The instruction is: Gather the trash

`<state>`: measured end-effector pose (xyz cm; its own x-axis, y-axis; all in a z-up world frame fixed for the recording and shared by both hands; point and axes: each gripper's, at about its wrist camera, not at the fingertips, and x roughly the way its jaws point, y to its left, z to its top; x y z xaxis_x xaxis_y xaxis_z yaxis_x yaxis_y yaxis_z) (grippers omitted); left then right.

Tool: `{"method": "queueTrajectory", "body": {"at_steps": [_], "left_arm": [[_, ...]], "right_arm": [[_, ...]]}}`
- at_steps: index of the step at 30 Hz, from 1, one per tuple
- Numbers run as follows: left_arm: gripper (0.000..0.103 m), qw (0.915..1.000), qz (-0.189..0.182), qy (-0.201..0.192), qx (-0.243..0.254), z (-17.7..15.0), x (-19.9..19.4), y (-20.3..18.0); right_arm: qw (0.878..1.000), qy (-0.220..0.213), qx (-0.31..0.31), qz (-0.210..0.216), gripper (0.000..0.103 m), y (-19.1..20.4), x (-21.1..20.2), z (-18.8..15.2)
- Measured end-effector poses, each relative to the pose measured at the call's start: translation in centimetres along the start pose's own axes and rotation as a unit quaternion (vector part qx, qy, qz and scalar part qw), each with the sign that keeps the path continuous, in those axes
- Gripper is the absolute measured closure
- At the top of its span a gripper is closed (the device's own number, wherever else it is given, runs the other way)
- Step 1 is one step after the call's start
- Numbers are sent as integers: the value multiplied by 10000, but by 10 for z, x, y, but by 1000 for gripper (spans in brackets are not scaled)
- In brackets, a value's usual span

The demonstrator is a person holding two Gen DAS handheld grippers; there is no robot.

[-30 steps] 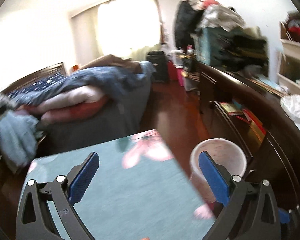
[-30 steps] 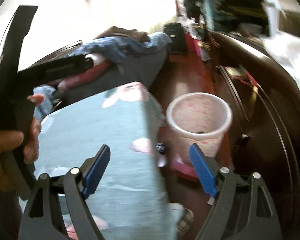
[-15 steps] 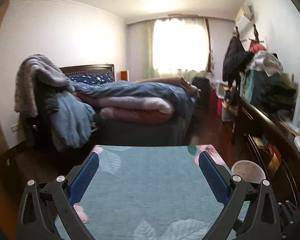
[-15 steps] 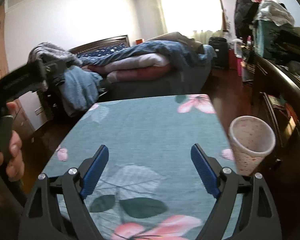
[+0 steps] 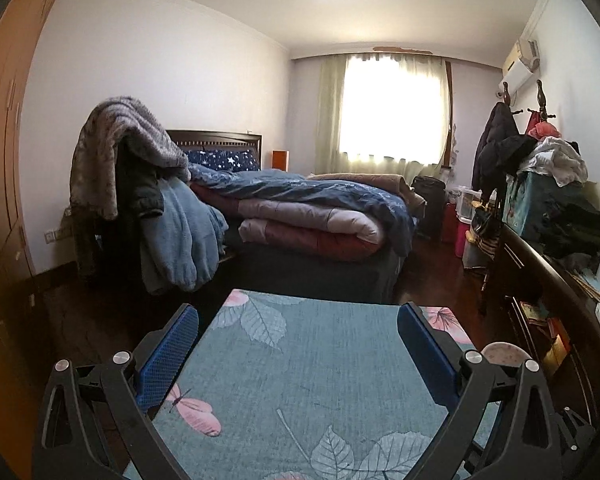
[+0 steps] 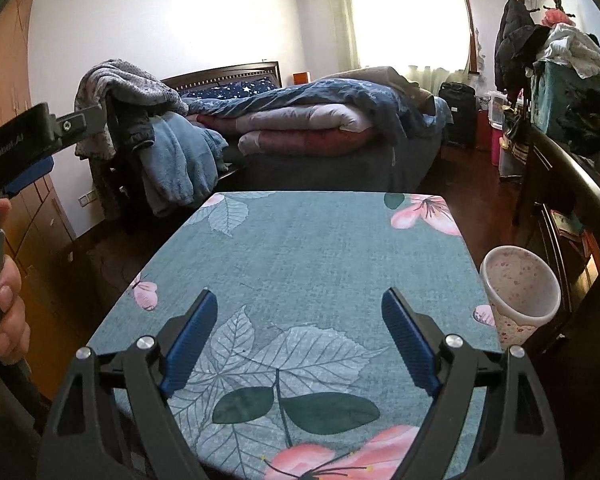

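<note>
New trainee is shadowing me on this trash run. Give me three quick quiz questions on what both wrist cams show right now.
1. True or false: the right gripper holds trash between its jaws.
2. Where does the bin stand relative to the table? A) by its right edge B) behind its far edge C) on top of it
3. Fill in: the left gripper has its jaws ____.

Key: 1 false, they stand open and empty. 2 A. 3 open.

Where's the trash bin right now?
The speckled trash bin stands on the floor at the right of the right wrist view, beside the floral table and left of the dark cabinet.
</note>
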<state>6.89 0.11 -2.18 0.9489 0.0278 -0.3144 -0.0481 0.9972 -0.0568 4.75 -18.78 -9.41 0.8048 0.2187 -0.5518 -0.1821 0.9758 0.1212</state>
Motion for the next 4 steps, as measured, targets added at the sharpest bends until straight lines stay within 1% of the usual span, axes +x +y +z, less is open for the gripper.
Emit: {"method": "queueTrajectory", "body": {"at_steps": [4], "left_arm": [[4, 10000, -9, 53, -8, -4, 4, 4]], "right_arm": [[10000, 33, -9, -17, 18, 0, 2, -2]]}}
